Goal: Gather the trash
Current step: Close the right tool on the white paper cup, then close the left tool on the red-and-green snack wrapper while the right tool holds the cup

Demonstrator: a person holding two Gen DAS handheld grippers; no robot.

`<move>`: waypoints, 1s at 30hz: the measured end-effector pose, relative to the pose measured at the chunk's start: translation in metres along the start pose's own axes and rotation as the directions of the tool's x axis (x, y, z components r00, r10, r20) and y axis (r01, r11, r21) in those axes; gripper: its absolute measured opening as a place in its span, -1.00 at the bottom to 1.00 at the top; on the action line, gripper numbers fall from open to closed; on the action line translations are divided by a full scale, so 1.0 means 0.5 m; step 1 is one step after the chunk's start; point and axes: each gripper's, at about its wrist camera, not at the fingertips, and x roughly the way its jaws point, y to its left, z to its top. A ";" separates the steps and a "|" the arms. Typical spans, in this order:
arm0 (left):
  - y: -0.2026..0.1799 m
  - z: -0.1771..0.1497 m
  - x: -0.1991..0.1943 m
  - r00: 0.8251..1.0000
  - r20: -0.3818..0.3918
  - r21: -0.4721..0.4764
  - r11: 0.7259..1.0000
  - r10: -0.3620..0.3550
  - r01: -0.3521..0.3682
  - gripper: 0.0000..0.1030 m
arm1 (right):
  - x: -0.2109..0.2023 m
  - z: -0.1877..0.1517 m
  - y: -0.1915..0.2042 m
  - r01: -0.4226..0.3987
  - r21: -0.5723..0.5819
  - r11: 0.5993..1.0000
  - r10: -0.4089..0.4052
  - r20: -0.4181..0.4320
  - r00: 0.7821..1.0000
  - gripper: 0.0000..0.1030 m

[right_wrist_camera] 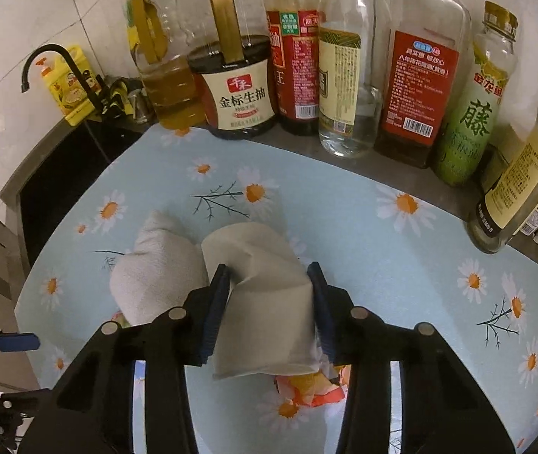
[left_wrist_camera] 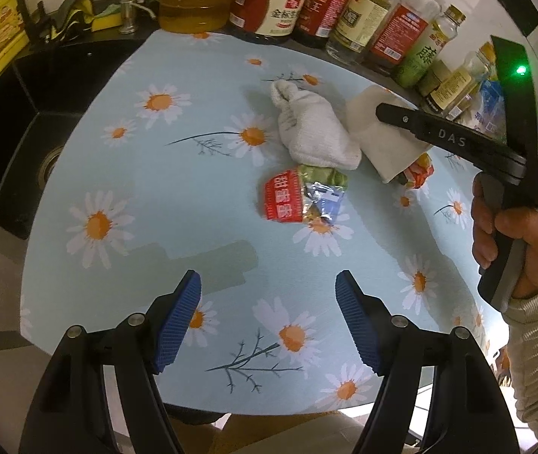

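**Right fingers closing on the folded paper**

Nearest, the left gripper (left_wrist_camera: 269,321) hovers with fingers wide apart and empty over the daisy-print table (left_wrist_camera: 178,204). Beyond it lies a red snack wrapper (left_wrist_camera: 301,198), then a crumpled white tissue (left_wrist_camera: 314,128). Just right of the tissue, the right gripper (right_wrist_camera: 269,302) presses its fingers on a folded paper napkin (right_wrist_camera: 265,302), an orange wrapper (right_wrist_camera: 314,389) beneath. Next likely a straight lift; bottles (right_wrist_camera: 344,75) crowd the far edge, the sink (left_wrist_camera: 11,132) lies left.

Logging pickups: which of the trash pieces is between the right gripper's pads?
The beige folded paper, clamped in the right gripper; the white wad and red wrapper lie free.
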 end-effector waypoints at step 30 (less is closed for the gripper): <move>-0.094 0.129 0.141 0.994 -0.059 0.170 0.982 0.097 -0.086 0.60 | -0.234 -0.088 -0.100 -0.078 0.155 0.985 0.056 0.143 0.988 -0.17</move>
